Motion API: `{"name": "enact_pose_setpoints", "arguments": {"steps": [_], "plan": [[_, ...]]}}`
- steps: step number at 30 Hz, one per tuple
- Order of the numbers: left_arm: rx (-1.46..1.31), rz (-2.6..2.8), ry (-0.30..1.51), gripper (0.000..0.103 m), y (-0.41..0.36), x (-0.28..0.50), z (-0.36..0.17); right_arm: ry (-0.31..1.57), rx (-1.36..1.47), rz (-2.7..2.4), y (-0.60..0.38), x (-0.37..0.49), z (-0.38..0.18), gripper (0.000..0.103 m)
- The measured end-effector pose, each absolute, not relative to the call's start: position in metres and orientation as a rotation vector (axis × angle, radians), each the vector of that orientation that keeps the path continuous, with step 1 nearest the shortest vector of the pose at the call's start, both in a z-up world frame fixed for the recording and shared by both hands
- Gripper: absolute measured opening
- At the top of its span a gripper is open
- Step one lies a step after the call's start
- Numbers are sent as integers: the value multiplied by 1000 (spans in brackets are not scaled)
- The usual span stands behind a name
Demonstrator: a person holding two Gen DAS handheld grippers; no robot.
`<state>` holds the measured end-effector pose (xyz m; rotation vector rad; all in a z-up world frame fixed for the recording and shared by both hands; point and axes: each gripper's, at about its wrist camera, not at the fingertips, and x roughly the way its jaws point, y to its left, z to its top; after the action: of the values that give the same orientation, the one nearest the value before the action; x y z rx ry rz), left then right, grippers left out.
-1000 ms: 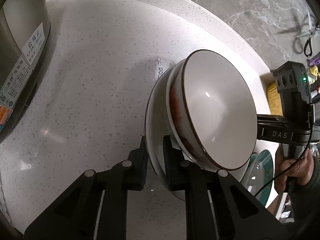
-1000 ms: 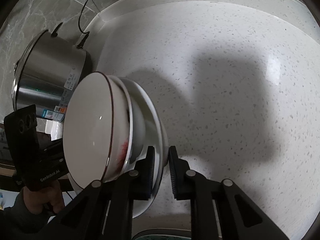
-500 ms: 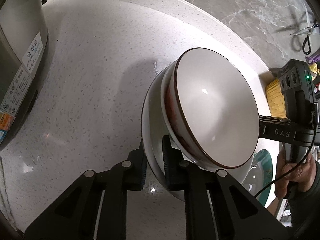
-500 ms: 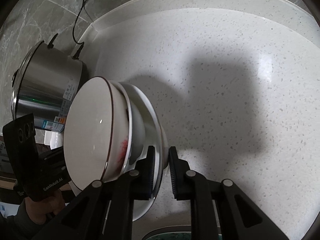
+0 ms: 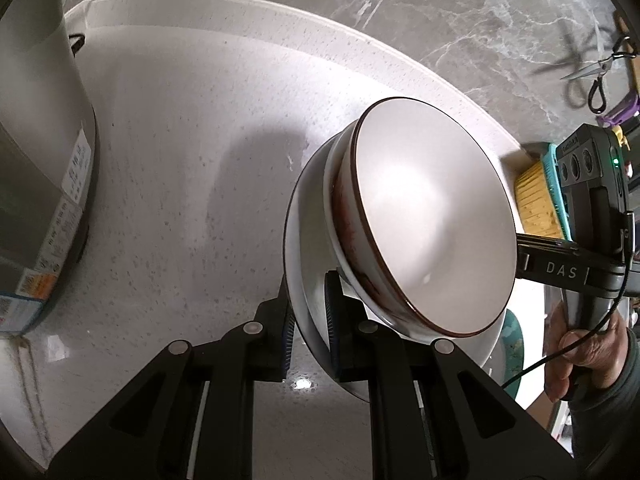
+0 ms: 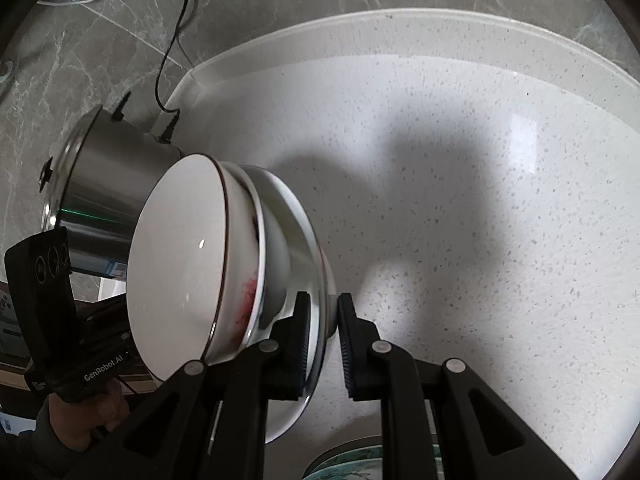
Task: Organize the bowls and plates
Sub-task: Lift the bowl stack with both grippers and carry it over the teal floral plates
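Two hand-held grippers carry one stack of crockery between them, clear of the white speckled stone countertop.

Left wrist view: the left gripper has its two black fingers closed on the near rim of the wide white plate at the bottom of the stack. Nested on the plate sit a white bowl with a red painted pattern and, innermost, a white bowl with a thin brown rim. Opposite, a hand grips the handle of the other tool, marked "DAS".

Right wrist view: the right gripper is clamped on the plate's rim from the opposite side, with the same stack tilted to its left.

Surroundings: a cylindrical stainless-steel electric cooker with a black power cord stands at the back corner against the grey marble wall. A green-patterned dish lies at the lower frame edge, seemingly on the countertop, though only a sliver shows. A yellow-bristled brush lies beyond the stack.
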<state>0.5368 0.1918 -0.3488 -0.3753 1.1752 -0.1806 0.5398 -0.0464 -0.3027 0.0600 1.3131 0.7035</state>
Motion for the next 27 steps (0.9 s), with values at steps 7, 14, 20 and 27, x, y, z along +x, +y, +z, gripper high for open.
{"name": "enact_pose_setpoints", "arguments": {"steps": [7, 14, 20, 27], "plan": [[-344, -225, 1174, 10, 187, 541, -319, 1280, 80, 671, -58, 533, -277, 17], [-300, -309, 1181, 11, 165, 545, -299, 1254, 128, 597, -85, 519, -258, 17], [-275, -367, 1179, 11, 138, 537, -283, 1240, 162, 551, -116, 506, -247, 17], [-275, -373, 1176, 11, 105, 518, -274, 1235, 185, 548, -144, 493, -244, 17]]}}
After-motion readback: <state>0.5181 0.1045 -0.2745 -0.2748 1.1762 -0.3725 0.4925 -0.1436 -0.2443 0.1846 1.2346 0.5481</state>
